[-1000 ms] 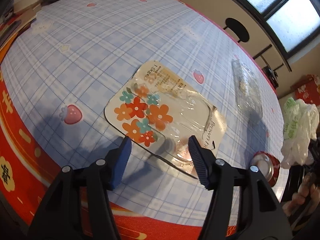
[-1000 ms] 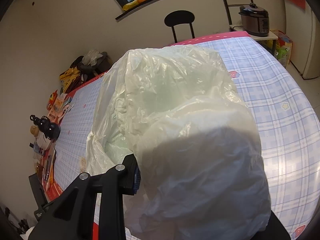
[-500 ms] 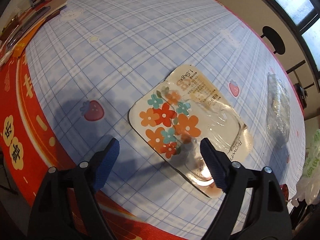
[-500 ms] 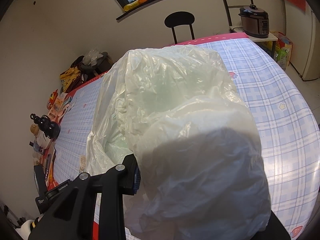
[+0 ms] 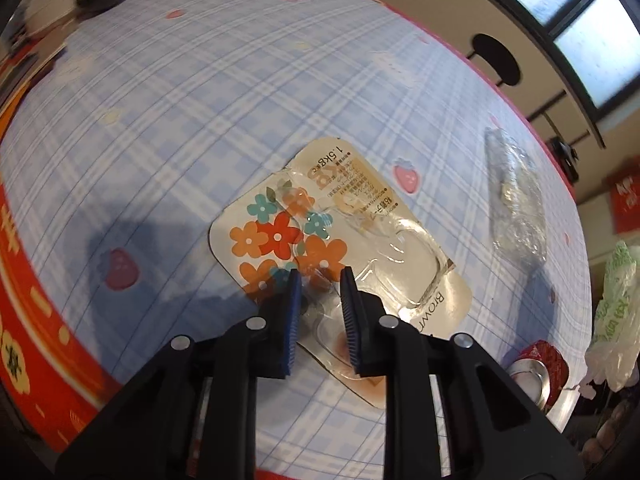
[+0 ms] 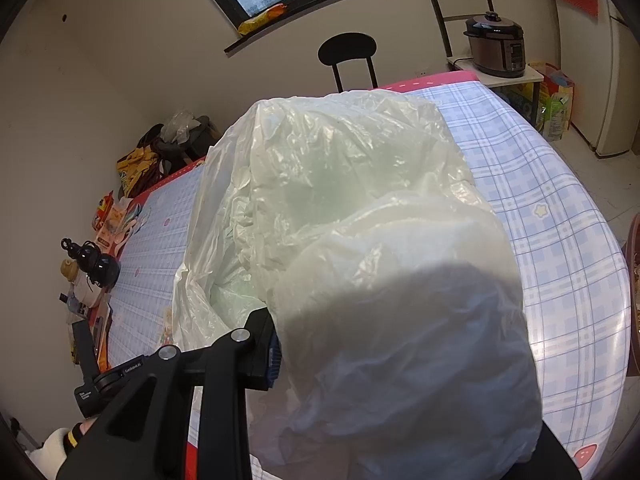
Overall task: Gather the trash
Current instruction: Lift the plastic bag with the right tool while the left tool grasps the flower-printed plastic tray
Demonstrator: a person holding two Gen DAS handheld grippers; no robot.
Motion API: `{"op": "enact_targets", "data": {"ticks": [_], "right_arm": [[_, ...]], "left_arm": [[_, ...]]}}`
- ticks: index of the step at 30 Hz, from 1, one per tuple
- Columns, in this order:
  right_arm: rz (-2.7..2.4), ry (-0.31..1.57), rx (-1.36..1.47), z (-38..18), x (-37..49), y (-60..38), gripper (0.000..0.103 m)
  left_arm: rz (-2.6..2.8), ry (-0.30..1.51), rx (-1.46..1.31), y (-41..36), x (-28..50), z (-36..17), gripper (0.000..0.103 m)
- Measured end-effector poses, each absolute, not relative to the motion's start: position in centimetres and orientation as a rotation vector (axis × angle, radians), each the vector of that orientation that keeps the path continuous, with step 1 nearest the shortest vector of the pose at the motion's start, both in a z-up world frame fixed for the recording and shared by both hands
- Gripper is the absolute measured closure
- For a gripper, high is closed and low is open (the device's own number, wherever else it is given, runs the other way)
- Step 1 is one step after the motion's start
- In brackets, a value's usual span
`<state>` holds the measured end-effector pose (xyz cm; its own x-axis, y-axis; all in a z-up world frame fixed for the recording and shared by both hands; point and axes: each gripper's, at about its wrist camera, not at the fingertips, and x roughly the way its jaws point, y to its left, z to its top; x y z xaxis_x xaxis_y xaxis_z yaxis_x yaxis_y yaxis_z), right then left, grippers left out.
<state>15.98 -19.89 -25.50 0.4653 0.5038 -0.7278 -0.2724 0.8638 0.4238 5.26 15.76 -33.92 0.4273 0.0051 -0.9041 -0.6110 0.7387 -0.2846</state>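
Flowered blister pack (image 5: 340,240) flat, near edge under left tool (image 5: 320,292)

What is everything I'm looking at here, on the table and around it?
Blister pack: one, clear plastic on flowered card, flat on table, near edge.
Clear wrapper: one, transparent, crumpled, far right of table.
Red can: one, red and silver, table's right edge.
Trash bag: one, whitish translucent, filling right wrist view.
Tablecloth: one, blue plaid with strawberries, red border.
Chair: one, black, by wall.
Pressure cooker: one, dark, side stand.
Left gripper: jaws narrowed over pack's near edge.
Right gripper: gripping bag.
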Motion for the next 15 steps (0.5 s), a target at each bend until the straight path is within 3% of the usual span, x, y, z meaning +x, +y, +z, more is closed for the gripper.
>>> {"op": "enact_targets", "data": {"ticks": [6, 13, 15], "right_arm": [[0.469, 0.984, 0.265, -25.6, 15.6, -19.8, 0.071], [0.472, 0.977, 0.262, -25.5, 15.3, -19.8, 0.071], [0.469, 0.982, 0.267, -25.7, 15.3, -19.9, 0.071]], "left_arm": [[0.168, 1.067, -0.46, 14.1, 8.9, -34.2, 0.081], [0.21, 1.04, -0.527, 14.9, 8.7, -33.9, 0.054], [0.295, 1.038, -0.548, 14.9, 7.4, -33.9, 0.053]]}}
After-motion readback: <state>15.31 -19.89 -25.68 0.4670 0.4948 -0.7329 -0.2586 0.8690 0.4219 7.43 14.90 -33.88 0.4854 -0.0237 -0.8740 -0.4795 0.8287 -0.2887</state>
